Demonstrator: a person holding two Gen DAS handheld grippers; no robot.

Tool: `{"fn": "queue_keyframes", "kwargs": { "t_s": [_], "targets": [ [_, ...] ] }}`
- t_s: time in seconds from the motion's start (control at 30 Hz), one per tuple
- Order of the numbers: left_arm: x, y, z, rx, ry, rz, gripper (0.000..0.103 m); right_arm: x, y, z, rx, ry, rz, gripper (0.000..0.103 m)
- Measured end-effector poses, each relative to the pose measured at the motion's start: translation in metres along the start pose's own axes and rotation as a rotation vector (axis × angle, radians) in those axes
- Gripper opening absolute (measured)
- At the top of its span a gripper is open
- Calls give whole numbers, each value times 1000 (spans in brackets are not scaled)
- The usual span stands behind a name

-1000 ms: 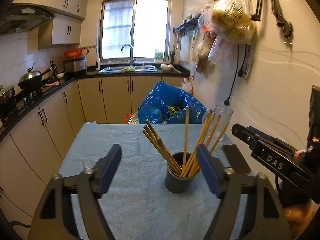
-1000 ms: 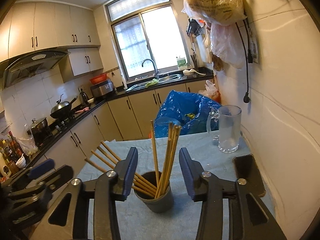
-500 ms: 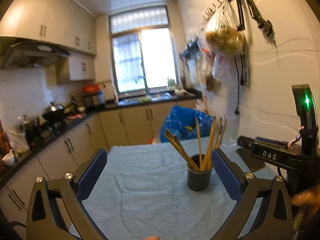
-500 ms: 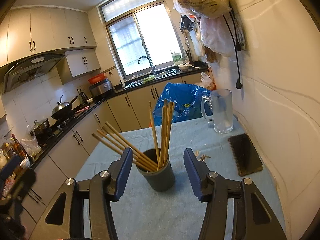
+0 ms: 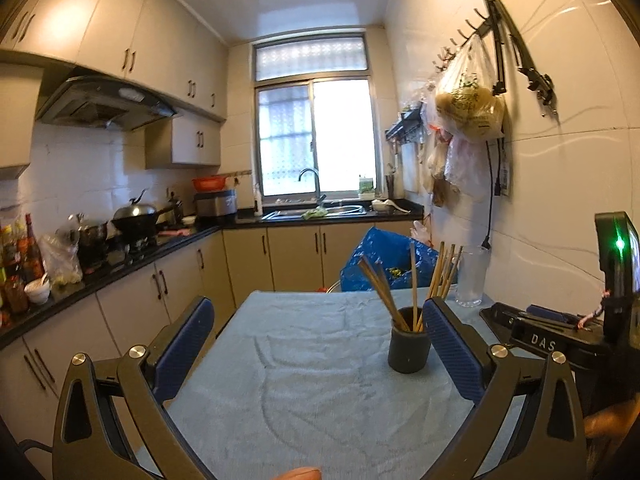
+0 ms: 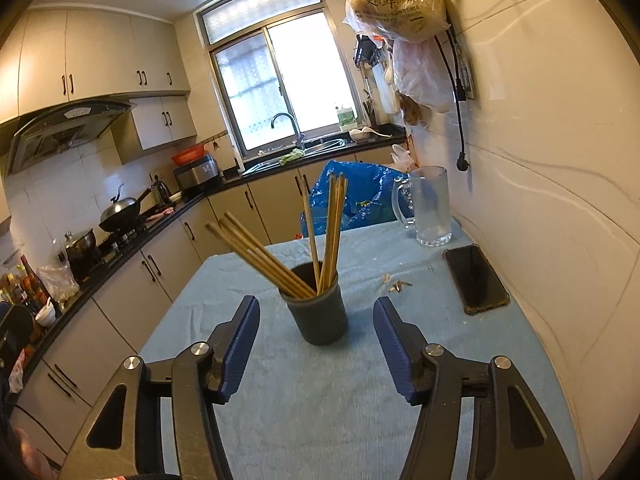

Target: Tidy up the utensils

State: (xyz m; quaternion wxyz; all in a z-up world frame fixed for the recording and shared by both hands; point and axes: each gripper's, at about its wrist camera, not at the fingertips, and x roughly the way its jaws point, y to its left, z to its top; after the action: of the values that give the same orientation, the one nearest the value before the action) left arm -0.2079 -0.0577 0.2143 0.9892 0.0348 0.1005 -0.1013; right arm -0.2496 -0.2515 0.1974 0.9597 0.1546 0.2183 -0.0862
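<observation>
A glass mug [image 6: 430, 206] and phone [image 6: 475, 278] lie on the blue cloth [image 6: 320, 392].

- Left gripper [image 5: 316, 346]: black frame, blue ribbed pads [image 5: 182, 346], silver screws.
- Right gripper [image 6: 316, 342]: same build; white "DAS" lettering, green light.

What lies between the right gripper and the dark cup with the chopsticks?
Nothing but bare blue cloth. The right wrist view shows the open right gripper just short of the cup, not touching it.
</observation>
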Motion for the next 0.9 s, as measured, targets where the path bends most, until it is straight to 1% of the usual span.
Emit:
{"fn": "queue_keyframes", "kwargs": {
  "t_s": [0.13,0.27,0.37,0.57,0.9],
  "targets": [
    [-1,1,-10,-12,60,-30,103,-4,6,-14,-13,14,-11,65],
    [0,-2,-20,5,88,-15,103,-6,8,-28,-21,25,-22,66],
    [4,-2,-28,-1,124,-14,103,-7,10,-36,-34,33,-38,66],
    [18,1,-42,-24,205,-10,103,-9,9,-45,-46,25,-68,68],
    [37,0,-61,-58,304,-28,103,-7,14,-56,-95,11,-121,71]
  ]
}}
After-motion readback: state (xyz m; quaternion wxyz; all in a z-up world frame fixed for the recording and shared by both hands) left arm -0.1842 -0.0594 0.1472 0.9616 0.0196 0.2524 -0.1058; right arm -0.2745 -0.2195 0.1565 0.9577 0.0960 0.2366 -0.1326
